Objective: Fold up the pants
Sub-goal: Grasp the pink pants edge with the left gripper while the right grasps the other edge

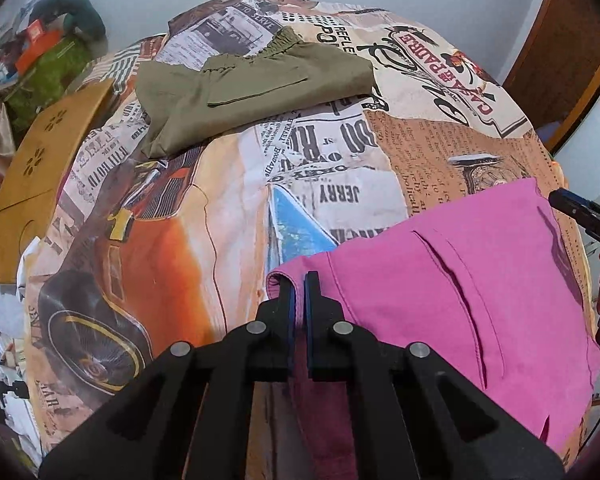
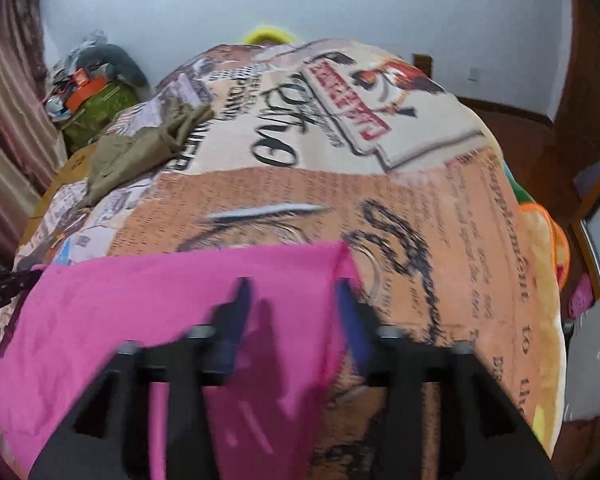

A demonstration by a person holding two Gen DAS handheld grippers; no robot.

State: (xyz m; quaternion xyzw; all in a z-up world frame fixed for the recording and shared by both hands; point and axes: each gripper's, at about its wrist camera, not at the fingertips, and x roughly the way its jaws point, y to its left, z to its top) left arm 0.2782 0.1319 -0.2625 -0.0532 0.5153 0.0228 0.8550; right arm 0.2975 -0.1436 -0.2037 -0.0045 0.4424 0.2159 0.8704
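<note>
Pants (image 1: pixel 460 280) near on bedspread (image 1: pixel 228 208), second folded garment (image 1: pixel 252 92) far behind, left.

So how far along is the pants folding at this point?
Done: the olive pants lie folded at the far side of the printed bedspread. In hand: the pink pants, one edge pinched in the left hand-held gripper; the right hand-held gripper is open above their far corner. Left: finishing the pink pair's fold.

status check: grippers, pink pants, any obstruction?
Left gripper shut on pink pants edge. Right gripper open over opposite corner, not gripping. Olive pants folded, lying apart; nothing blocking.
</note>
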